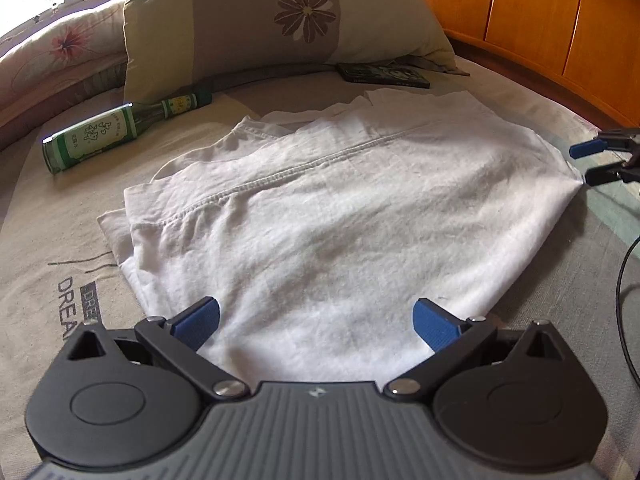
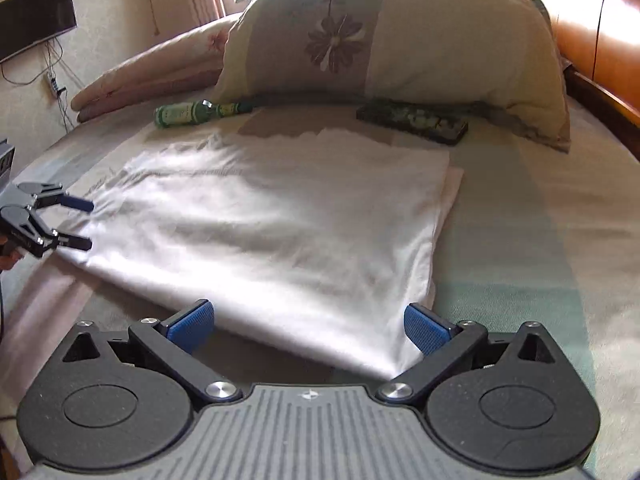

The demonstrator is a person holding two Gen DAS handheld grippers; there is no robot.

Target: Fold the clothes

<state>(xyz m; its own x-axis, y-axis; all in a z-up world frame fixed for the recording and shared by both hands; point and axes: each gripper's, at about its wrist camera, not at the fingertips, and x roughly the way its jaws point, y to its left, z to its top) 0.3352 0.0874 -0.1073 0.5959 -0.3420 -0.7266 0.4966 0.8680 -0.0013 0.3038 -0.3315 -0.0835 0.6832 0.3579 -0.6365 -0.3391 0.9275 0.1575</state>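
Observation:
A white garment (image 1: pixel 344 208) lies partly folded and flat on the bed; it also shows in the right wrist view (image 2: pixel 272 216). My left gripper (image 1: pixel 316 326) is open, its blue pads on either side of the garment's near edge, holding nothing. My right gripper (image 2: pixel 308 328) is open over the garment's near corner, holding nothing. The right gripper shows in the left wrist view (image 1: pixel 586 164) at the garment's right corner. The left gripper shows in the right wrist view (image 2: pixel 86 226) at the garment's left edge.
A green glass bottle (image 1: pixel 112 132) lies on the bed to the left of the garment. A dark flat box (image 1: pixel 384 74) lies beyond it, by a large flowered pillow (image 1: pixel 280 24). A wooden headboard (image 1: pixel 540 20) stands to the right. A black cable (image 1: pixel 624 304) hangs at right.

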